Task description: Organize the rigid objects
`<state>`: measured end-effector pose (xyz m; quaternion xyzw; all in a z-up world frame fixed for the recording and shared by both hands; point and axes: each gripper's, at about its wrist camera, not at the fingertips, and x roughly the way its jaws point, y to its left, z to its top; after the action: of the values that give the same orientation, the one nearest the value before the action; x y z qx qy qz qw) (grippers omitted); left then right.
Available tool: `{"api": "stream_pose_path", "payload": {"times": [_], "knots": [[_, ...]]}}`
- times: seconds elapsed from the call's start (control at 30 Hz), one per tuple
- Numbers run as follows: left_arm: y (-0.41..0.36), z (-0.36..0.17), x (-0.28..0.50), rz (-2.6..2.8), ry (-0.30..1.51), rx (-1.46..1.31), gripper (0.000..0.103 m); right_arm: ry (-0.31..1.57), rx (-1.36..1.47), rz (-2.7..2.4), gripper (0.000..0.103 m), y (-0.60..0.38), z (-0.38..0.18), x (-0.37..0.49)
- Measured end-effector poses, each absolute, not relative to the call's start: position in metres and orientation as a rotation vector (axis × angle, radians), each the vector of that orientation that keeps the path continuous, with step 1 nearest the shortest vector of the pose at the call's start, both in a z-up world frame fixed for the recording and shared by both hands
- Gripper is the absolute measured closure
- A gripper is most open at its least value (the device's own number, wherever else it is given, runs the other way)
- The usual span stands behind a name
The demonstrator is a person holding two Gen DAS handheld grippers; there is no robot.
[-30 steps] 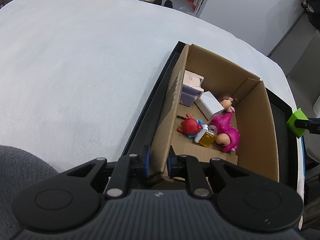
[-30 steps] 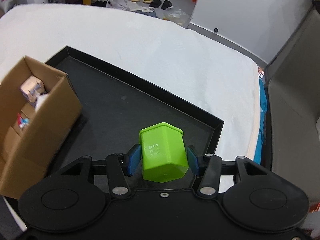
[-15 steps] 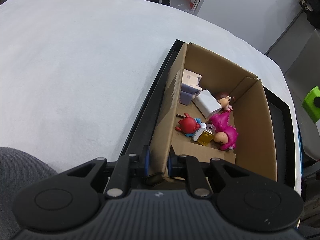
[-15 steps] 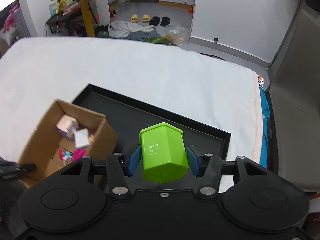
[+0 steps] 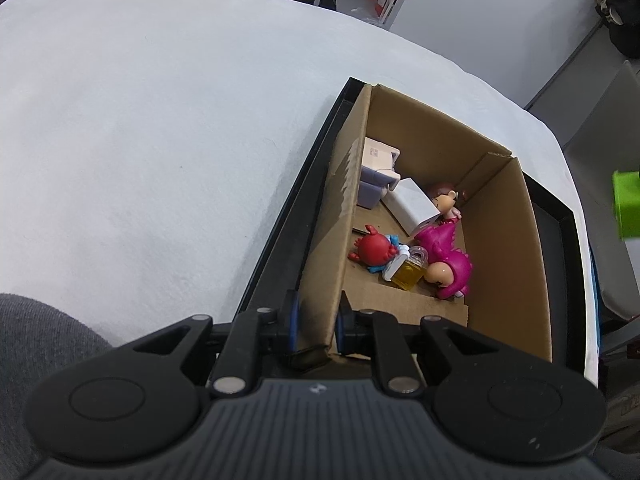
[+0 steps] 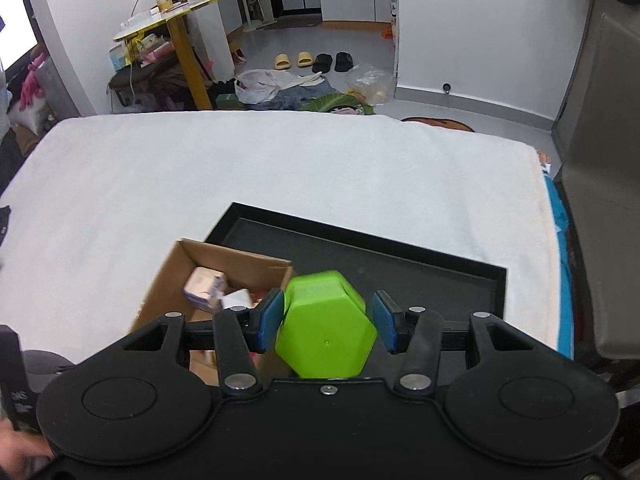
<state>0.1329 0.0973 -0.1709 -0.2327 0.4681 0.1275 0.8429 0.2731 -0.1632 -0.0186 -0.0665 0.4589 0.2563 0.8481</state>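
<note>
My left gripper (image 5: 316, 326) is shut on the near left wall of an open cardboard box (image 5: 516, 248). The box stands in a black tray (image 5: 558, 220) on a white table. Inside lie a red crab toy (image 5: 374, 246), a small yellow bottle (image 5: 408, 270), a magenta figure (image 5: 450, 252), a white block (image 5: 412, 204) and a pale carton (image 5: 378, 156). My right gripper (image 6: 328, 326) is shut on a lime green hexagonal cup (image 6: 326, 324), held high above the tray (image 6: 400, 268) beside the box (image 6: 224, 268). The cup shows at the right edge of the left wrist view (image 5: 628, 204).
White cloth covers the table (image 6: 240, 168) around the tray. A grey chair back (image 6: 608, 200) stands at the right. Beyond the table are a yellow side table (image 6: 176, 24), slippers and clutter on the floor.
My right gripper has risen and swung left with the green cup, which now sits tilted between the fingers, bottom facing the camera. The left gripper keeps its hold on the box wall.
</note>
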Motion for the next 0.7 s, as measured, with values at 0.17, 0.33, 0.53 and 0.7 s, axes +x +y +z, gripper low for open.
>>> {"api": "stream_pose_path", "payload": {"times": [0.17,0.33,0.53,0.7], "knots": [[0.100,-0.171,0.132,0.260,0.988,-0.502,0.086,0.997,-0.083,0.578,0.081,-0.148,-0.021,0.266],[0.102,-0.172,0.132,0.257,0.987,-0.510,0.086,1.013,-0.031,0.594,0.090,-0.142,-0.029,0.263],[0.103,-0.173,0.132,0.257,0.984,-0.518,0.086,1.050,0.054,0.548,0.089,-0.173,-0.046,0.260],[0.103,-0.173,0.131,0.260,0.981,-0.523,0.086,1.096,0.061,0.508,0.087,-0.182,-0.065,0.255]]}}
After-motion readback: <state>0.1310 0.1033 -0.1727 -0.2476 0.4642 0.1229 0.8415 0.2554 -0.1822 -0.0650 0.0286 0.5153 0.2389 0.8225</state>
